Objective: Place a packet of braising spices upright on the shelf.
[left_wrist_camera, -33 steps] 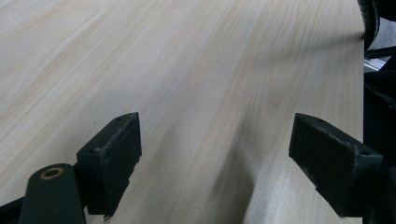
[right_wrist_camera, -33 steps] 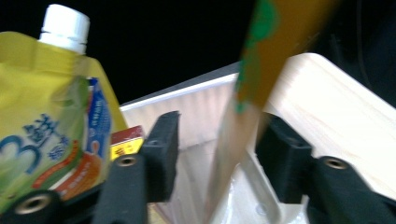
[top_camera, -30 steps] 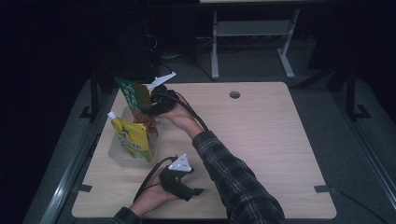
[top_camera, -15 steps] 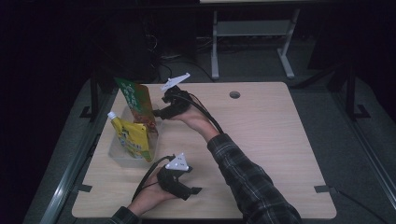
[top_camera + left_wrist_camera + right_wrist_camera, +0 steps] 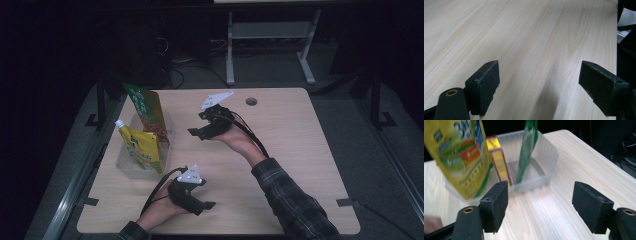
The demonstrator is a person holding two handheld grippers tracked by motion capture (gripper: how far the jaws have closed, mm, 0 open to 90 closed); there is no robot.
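While right tool (image 5: 196,133) hangs released, empty, beside clear bin (image 5: 549,173), green pouch (image 5: 526,147) ahead could topple: leaning unsupported. Left tool (image 5: 210,205) released on table (image 5: 536,37).

1 overhead view, 2 claw-mounted close-ups

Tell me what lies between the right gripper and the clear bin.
Only bare table: the right gripper view shows its open jaws, the right gripper empty, short of the bin.
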